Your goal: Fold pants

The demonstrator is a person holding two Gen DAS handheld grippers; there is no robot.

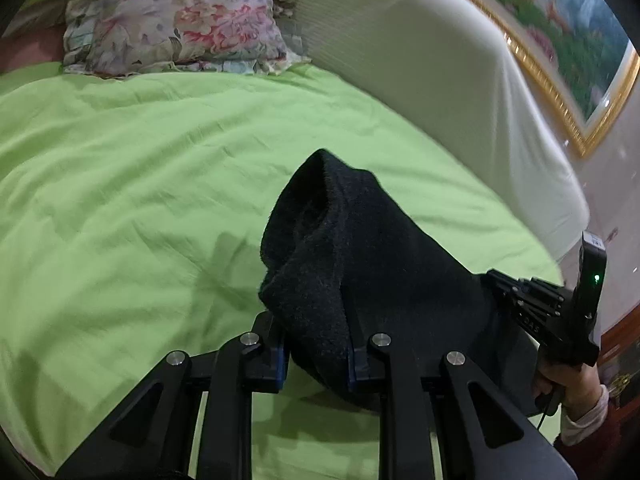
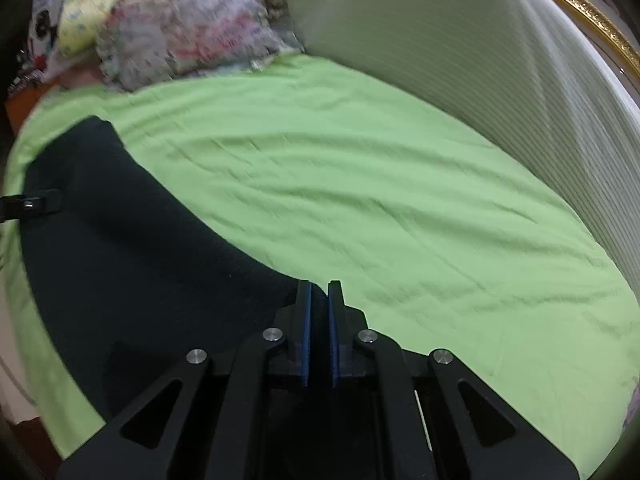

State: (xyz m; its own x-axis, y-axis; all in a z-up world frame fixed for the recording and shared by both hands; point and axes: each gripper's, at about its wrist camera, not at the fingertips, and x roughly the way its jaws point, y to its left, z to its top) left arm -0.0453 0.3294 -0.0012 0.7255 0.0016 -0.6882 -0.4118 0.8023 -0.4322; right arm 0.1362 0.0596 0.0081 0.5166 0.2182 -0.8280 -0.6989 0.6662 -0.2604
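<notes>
where black pants (image 1: 360, 264) bunch, left gripper (image 1: 316, 356) pads hide.

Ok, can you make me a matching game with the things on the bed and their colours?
Things:
1. pants
2. bed sheet
3. pillow
4. picture frame

Colours:
A. gold
B. flowery pink and grey
C. black
D. light green

Pairs: 1-C, 2-D, 3-B, 4-A
</notes>
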